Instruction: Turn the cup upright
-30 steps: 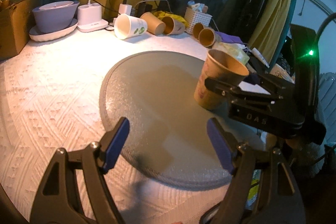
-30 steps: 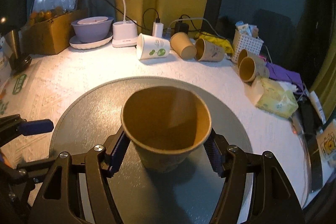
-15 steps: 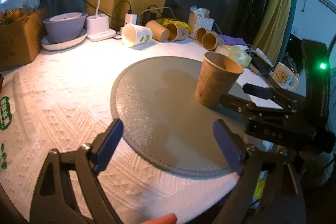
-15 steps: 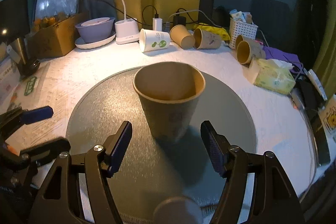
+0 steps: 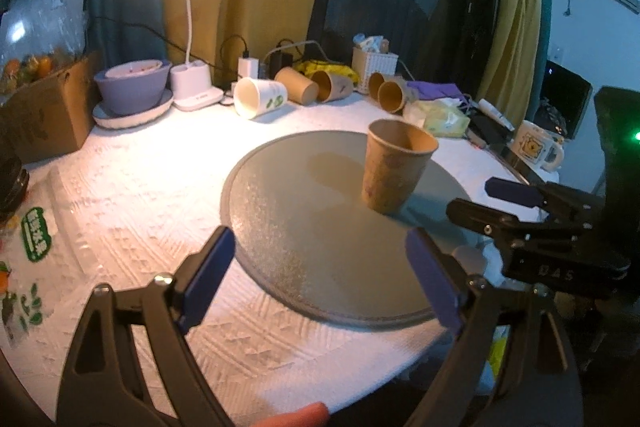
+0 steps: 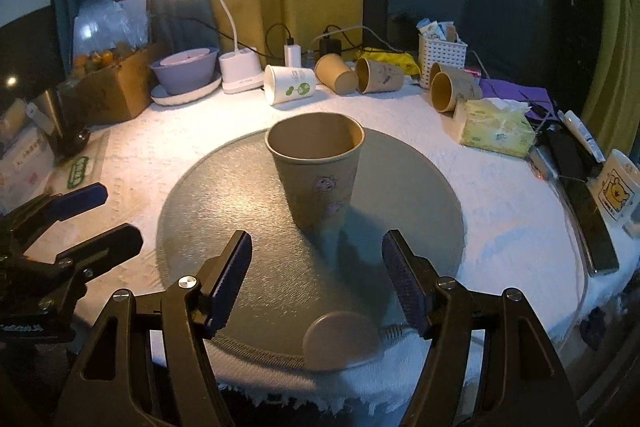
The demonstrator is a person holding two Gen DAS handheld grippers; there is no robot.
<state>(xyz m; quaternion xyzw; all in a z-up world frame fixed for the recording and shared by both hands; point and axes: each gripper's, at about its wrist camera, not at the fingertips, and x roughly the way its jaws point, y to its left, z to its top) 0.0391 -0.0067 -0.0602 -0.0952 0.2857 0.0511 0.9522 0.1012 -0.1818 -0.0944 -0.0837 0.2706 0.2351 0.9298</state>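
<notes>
A brown paper cup (image 6: 316,171) stands upright, mouth up, on the round grey mat (image 6: 224,211); it also shows in the left wrist view (image 5: 394,167) on the mat (image 5: 296,227). My right gripper (image 6: 316,279) is open and empty, drawn back a little on the near side of the cup, not touching it. My left gripper (image 5: 320,275) is open and empty over the mat's near edge, to the left of the cup. The right gripper also shows in the left wrist view (image 5: 496,199).
Several paper cups (image 6: 348,77) lie on their sides at the back, next to a white cup (image 6: 290,89), a lit desk lamp (image 6: 238,71), a purple bowl (image 6: 186,69) and a white basket (image 6: 442,57). A tissue pack (image 6: 496,131) and a mug (image 6: 616,189) sit at the right.
My right gripper opened, let go of the upright cup and drew back toward me. My left gripper also pulled back and rose. The cup stays standing on the mat.
</notes>
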